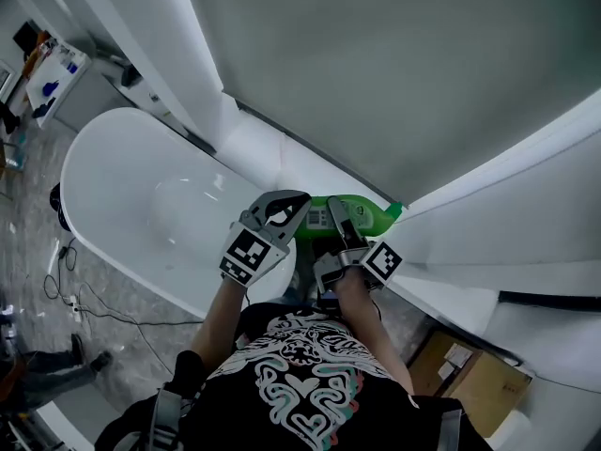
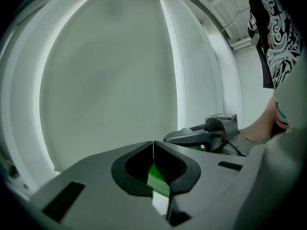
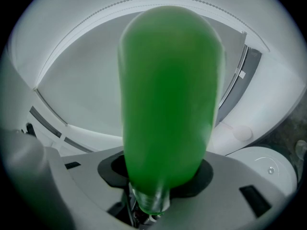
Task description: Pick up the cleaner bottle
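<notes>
Right gripper (image 3: pixel 160 178) clamps translucent green plastic cleaner bottle (image 3: pixel 168 90); label (image 1: pixel 319 217) print illegible. Left gripper (image 2: pixel 153 145) jaws closed together.

The cleaner bottle (image 3: pixel 168 95) is bright green, the bathtub (image 1: pixel 122 177) white. The left gripper (image 2: pixel 153 145) and right gripper (image 1: pixel 338 216) are grey with black-and-white square markers. The shirt (image 1: pixel 310 374) is black, patterned white and teal.

One bottle (image 1: pixel 368 215), one bathtub (image 1: pixel 94 148), two grippers (image 1: pixel 289 202) (image 1: pixel 336 218)
</notes>
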`<state>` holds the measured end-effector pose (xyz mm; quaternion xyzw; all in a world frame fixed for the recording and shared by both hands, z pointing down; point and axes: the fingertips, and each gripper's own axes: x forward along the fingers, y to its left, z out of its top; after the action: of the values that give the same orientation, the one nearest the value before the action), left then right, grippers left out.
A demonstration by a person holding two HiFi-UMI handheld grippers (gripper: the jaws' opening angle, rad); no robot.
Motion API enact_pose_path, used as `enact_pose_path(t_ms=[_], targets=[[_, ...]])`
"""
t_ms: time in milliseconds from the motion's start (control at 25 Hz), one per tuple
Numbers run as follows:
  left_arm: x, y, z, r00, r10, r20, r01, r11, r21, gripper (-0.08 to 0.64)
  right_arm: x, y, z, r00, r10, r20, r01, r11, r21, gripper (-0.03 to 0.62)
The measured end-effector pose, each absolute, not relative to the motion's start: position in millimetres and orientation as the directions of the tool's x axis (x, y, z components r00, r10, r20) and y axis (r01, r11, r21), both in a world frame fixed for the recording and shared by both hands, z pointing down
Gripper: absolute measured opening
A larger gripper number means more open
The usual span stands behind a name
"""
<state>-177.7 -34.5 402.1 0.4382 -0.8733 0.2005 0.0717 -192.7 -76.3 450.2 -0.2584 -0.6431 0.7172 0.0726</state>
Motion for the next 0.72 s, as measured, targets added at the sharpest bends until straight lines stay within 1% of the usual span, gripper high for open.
enact_pose_path(t_ms=[280,480,720], targets=[[-175.1,-30.8,400.5,-0.622,-0.734,0.274,-0.782,0.560,-0.275,0.020,-189.3,-73.7,450.4,-0.864,0.411,-0.289,0.231,-0.185,-0.955,0.213],[-174.4,-28.8,404.0,-0.623,-0.731,0.279,-0.781,0.564,-0.268,0.020,-189.1,-73.0,452.4,-0.861,0.434,-0.266,0.225,-0.144,-0.964,0.213],[-173.3,-29.0,402.3,-0.611,-0.742,0.276,-0.790,0.549,-0.273,0.020,-186.7,-73.1,449.6,-0.868,0.426,-0.254,0.217,-0.134,-0.967,0.213]])
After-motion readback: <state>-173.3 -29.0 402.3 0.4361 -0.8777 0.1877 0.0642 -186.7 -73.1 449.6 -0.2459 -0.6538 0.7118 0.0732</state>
